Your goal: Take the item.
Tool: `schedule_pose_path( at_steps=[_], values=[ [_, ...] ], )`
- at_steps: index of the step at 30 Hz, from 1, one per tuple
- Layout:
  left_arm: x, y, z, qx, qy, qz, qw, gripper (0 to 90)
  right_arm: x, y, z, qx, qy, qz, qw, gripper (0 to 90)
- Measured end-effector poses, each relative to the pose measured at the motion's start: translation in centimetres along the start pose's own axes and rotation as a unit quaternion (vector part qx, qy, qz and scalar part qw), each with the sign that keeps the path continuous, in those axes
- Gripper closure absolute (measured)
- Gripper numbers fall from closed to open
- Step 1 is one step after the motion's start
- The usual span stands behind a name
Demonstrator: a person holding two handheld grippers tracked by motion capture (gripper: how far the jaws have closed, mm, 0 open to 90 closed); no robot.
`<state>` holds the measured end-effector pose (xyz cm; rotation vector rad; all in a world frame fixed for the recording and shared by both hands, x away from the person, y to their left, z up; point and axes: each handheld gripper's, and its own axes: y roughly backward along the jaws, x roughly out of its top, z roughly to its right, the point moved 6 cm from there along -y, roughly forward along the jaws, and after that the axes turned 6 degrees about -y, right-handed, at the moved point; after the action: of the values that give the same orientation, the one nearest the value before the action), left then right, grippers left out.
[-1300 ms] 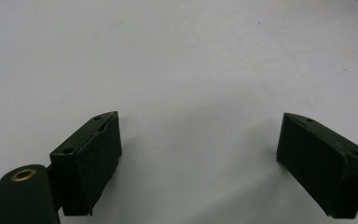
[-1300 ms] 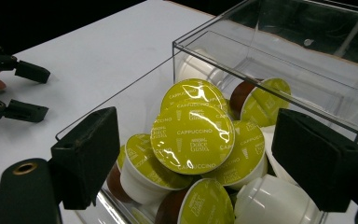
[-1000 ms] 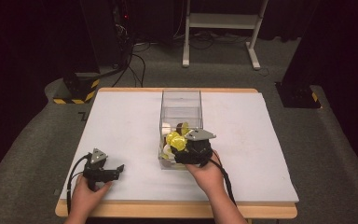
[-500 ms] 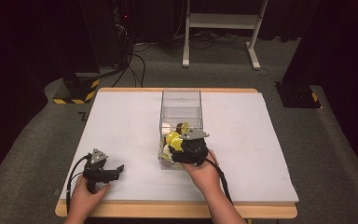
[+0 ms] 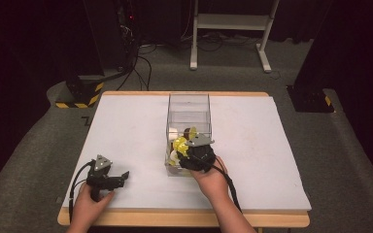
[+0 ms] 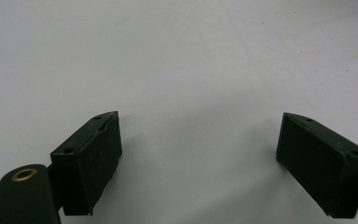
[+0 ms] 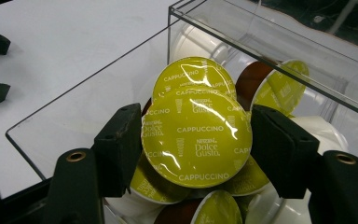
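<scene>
The right hand-held gripper [image 7: 196,154] has just been closing its jaws, and now they sit against both sides of a capsule [image 7: 196,136] – a yellow-green foil lid reading cappuccino, face up toward the camera. So the grasp looks made; the lift out of the box [image 5: 188,102] is not done yet. The capsule is on top of a pile of like capsules at the near end of the clear box, at about rim level, not clear of the walls. Nothing lies out on the worktop [image 5: 126,126] yet, so by my reading this is an early pick with the carry and the put-down still left, and the rest of the pile after that. In the high view the right hand-held gripper [image 5: 190,150] dips over the near end of the box, hand behind it. Capsule relative to that gripper: dead centre between the two pads, touching both, lid tilted a little toward the camera. The left hand-held gripper [image 6: 198,158] rests near the front left of the worktop, well apart from the box, jaws wide – nothing between them but bare white surface.
</scene>
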<state>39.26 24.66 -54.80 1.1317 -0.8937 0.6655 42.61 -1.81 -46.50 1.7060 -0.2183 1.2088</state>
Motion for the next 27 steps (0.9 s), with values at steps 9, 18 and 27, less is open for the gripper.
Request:
schedule_pose_path(
  at_steps=[9, 18, 27],
  values=[
    [0.0, 0.0, 0.0, 0.0, 0.0, 0.0, 1.0, 14.2, -0.13, -0.18, -0.1, -0.007, 0.01, -0.009, 0.9999, 36.8],
    [0.01, -0.01, 0.02, 0.0, 0.002, 0.001, 1.0, 14.3, -0.13, -0.15, -0.07, -0.006, 0.004, -0.009, 0.9999, 37.5],
    [0.01, -0.01, 0.02, 0.0, 0.002, 0.001, 1.0, 14.2, -0.1, -0.08, -0.02, -0.002, 0.001, -0.007, 1.0, 37.5]
  ],
)
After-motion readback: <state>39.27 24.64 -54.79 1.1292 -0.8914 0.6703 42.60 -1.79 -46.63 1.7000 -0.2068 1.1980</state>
